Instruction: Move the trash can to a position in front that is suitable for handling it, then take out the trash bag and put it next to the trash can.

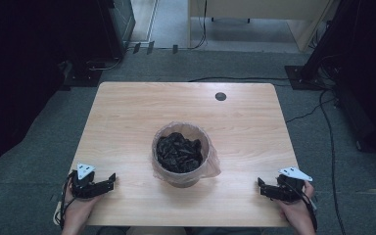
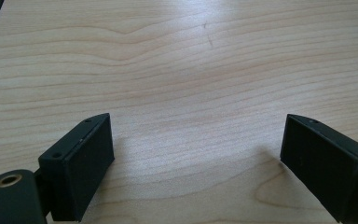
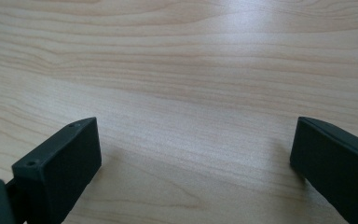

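A small round bin (image 1: 182, 152) lined with a clear plastic bag stands in the middle of the wooden table (image 1: 127, 112); dark crumpled stuff (image 1: 178, 151) fills it. My left gripper (image 1: 111, 180) rests at the table's near left edge, jaws wide apart, pointing toward the bin. In the left gripper view the left gripper (image 2: 196, 154) has bare wood between its jaws. My right gripper (image 1: 260, 186) rests at the near right edge, also pointing inward. In the right gripper view the right gripper (image 3: 196, 158) stands open over bare wood.
A dark round grommet (image 1: 220, 96) sits in the table's far right part. Cables (image 1: 323, 122) trail over the grey floor to the right. Dark equipment stands at the far left and far right of the room.
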`<state>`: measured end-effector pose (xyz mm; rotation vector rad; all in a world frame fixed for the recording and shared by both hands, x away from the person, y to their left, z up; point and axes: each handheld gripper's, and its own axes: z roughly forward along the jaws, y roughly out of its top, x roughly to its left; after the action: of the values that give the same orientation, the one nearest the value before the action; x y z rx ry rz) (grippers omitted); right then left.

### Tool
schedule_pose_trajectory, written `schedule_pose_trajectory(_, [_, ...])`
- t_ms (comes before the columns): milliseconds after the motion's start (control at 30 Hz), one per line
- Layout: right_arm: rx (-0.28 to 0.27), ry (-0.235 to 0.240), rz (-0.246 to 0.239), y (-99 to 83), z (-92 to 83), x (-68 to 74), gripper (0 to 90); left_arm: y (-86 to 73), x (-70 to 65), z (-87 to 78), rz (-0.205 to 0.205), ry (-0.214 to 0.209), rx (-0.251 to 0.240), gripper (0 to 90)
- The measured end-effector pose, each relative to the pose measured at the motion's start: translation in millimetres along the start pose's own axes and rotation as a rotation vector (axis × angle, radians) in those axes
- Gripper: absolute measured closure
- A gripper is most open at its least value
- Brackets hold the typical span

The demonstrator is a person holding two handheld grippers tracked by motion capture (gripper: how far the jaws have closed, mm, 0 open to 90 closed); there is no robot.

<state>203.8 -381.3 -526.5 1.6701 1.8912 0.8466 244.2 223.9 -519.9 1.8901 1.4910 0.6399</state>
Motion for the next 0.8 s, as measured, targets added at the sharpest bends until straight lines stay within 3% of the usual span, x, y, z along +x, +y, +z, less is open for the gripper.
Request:
schedule_pose_trajectory(67, [0.0,-0.012,-0.024,-1.5,0.2,3.1,1.6,0.2,-0.1,0.4,0.01,0.003,0.004,9.4])
schedule_pose_trajectory(367, [0.0,-0.01,-0.024,-1.9,-0.1,2.9,1.6,0.0,-2.1,0.1,0.007,0.028,0.004,9.5])
schedule_pose_trajectory(400, [0.0,-0.01,-0.024,-1.9,-0.1,3.0,1.6,-0.2,-2.6,-0.6,0.008,0.043,-0.004,9.9])
schedule_pose_trajectory(467, [0.0,-0.009,-0.024,-1.7,0.0,3.0,1.6,-0.7,-4.6,-2.4,0.002,0.035,-0.042,9.9])
schedule_pose_trajectory(533, [0.0,-0.009,-0.024,-1.7,0.0,3.0,1.6,-0.3,-8.6,-2.1,0.001,0.024,-0.043,10.0])
schedule_pose_trajectory(800, [0.0,-0.012,-0.022,-1.3,0.5,3.1,1.5,6.4,-54.5,5.0,0.053,-0.08,-0.018,10.1])
